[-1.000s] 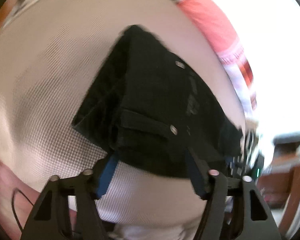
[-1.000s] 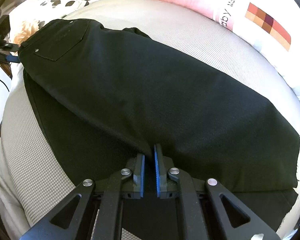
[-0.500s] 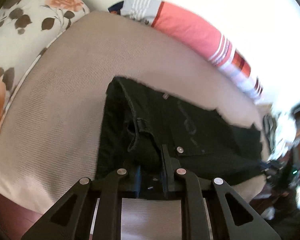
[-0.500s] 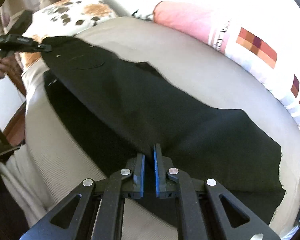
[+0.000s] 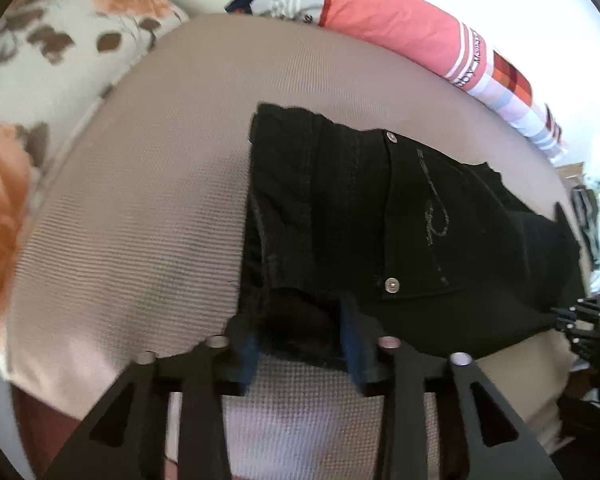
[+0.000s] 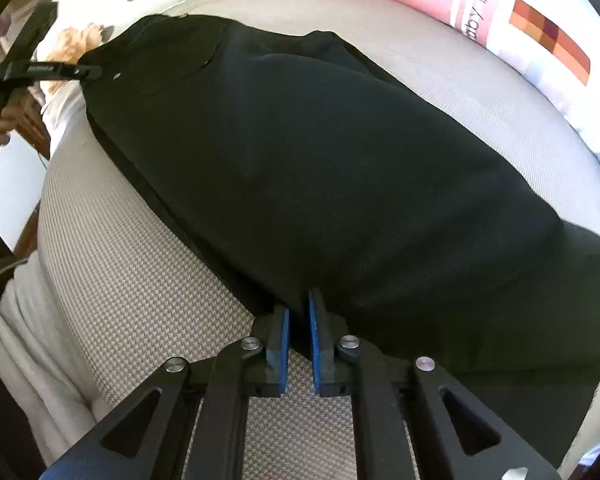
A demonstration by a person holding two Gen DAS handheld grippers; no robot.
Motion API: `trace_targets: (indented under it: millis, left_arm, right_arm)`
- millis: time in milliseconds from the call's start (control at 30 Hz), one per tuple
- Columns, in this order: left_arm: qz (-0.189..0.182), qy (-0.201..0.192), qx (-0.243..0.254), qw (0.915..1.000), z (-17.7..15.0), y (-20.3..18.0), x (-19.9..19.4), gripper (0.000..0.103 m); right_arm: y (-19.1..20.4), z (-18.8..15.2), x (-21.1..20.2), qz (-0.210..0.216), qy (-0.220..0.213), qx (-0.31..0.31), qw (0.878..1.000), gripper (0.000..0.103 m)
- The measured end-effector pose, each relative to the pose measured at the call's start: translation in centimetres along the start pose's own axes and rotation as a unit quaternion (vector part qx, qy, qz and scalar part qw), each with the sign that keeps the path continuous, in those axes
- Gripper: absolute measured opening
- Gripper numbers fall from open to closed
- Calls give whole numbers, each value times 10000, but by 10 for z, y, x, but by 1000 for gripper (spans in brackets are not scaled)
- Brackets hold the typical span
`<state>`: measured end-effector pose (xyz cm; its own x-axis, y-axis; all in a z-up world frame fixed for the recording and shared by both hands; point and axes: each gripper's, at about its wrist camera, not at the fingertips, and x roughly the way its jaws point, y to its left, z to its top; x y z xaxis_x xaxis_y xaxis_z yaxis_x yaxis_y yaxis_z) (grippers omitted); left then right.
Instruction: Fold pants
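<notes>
Since 0.5 s ago, left hand-held gripper (image 5: 300, 344) has spread its jaws from a near-closed pinch on the waistband to a moderately wide gap; right hand-held gripper (image 6: 298, 320) has kept its narrow pinch, and the black pants (image 6: 320, 168) have settled lower and flatter on the bed (image 6: 140, 280). Left wrist view: blue pads (image 5: 350, 332) stand apart on either side of a bunched fold of waistband at the 6 o'clock edge of the garment; fabric sits between them, but actual contact cannot be told because of blur. Back pocket (image 5: 428, 224) with stitched curl faces up, one rivet (image 5: 391, 285) at its near corner, another rivet at the far corner. Waist end lies at centre to 3 o'clock of that view on the beige waffle-textured bed cover. Floral pillow (image 5: 40, 92) at 10 o'clock, pink striped pillow (image 5: 400, 28) at 1 o'clock. Right wrist view: jaws nearly together, clamped on the near edge of the folded leg at 6 o'clock. Pants run diagonally from 10 o'clock (waist) to 4 o'clock (hems), one leg laid over the other, lower layer showing along the near edge. Left tool visible at 9 o'clock of this view, its tip at the waistband, person's fingers on its handle.
</notes>
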<state>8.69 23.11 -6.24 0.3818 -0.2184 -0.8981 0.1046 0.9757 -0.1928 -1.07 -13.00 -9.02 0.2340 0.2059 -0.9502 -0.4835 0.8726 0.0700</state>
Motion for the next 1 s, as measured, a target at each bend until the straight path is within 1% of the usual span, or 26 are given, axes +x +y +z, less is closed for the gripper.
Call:
trace_targets:
  millis: [33, 67, 100, 167, 200, 233, 300, 333, 367, 400, 433, 500, 533, 567, 600, 633, 767, 867, 933, 967, 1000]
  left_arm:
    - [173, -39, 98, 9998, -2, -3, -5, 47]
    - [385, -159, 294, 9987, -3, -8, -13, 48]
    - [494, -266, 457, 9974, -6, -12, -19, 48]
    - [856, -491, 799, 9919, -11, -23, -32, 48]
    - [888, -617, 943, 9897, -13, -30, -37, 48]
    - [837, -763, 1131, 9871, -14, -43, -42, 48]
    - [515, -997, 1663, 9797, -21, -77, -48, 48]
    - [404, -1033, 1830, 9768, -23, -89, -48, 48]
    - [228, -1062, 2078, 9721, -27, -108, -45, 48]
    - [-16, -1078, 2304, 9671, -29, -127, -41, 48]
    - [-271, -1042, 2519, 9617, -32, -145, -35, 48]
    - [-646, -900, 2832, 9527, -35, -176, -20, 48]
    - [-762, -821, 2954, 9488, -36, -189, -12, 48]
    - [-887, -723, 3141, 9425, -38, -206, 0, 48]
    - [-949, -662, 3262, 9382, -40, -218, 8, 48]
    - [-1021, -554, 3436, 9319, -44, -231, 19, 48]
    - [-1080, -371, 3798, 9180, -54, -265, 46, 48]
    - [-1038, -331, 3929, 9131, -56, -290, 65, 48]
    - [-1004, -312, 3960, 9122, -55, -303, 73, 47]
    - [-968, -330, 3966, 9123, -55, -309, 79, 42]
    - [-956, -357, 3972, 9120, -55, -314, 81, 27]
  right_arm:
    - [-1, 0, -1, 20, -15, 54, 10000, 9]
    - [-2, -1, -1, 49, -32, 105, 9999, 9]
    - [-4, -2, -2, 91, -56, 163, 9998, 10]
    - [-7, -4, -3, 181, -113, 302, 9993, 10]
    - [-8, -4, -3, 232, -128, 387, 9989, 11]
    - [-11, -4, -3, 264, -159, 457, 9985, 11]
    - [-15, -2, -6, 328, -236, 595, 9974, 11]
    - [-16, -2, -8, 348, -267, 640, 9970, 11]
    - [-17, -1, -10, 367, -307, 681, 9965, 11]
    - [-19, -1, -11, 407, -340, 728, 9959, 11]
    - [-22, 1, -12, 445, -352, 768, 9954, 11]
    - [-27, 2, -13, 531, -389, 905, 9937, 11]
    - [-29, 3, -13, 568, -405, 958, 9930, 11]
    - [-30, 3, -13, 599, -422, 1004, 9922, 11]
    - [-31, 4, -13, 615, -438, 1025, 9919, 11]
    - [-32, 4, -14, 635, -461, 1044, 9914, 11]
    - [-34, 5, -16, 717, -519, 1101, 9900, 11]
    - [-35, 4, -18, 751, -571, 1118, 9892, 12]
    - [-36, 6, -19, 798, -611, 1174, 9880, 12]
    - [-37, 6, -19, 824, -628, 1201, 9873, 12]
    - [-38, 6, -20, 847, -630, 1208, 9870, 12]
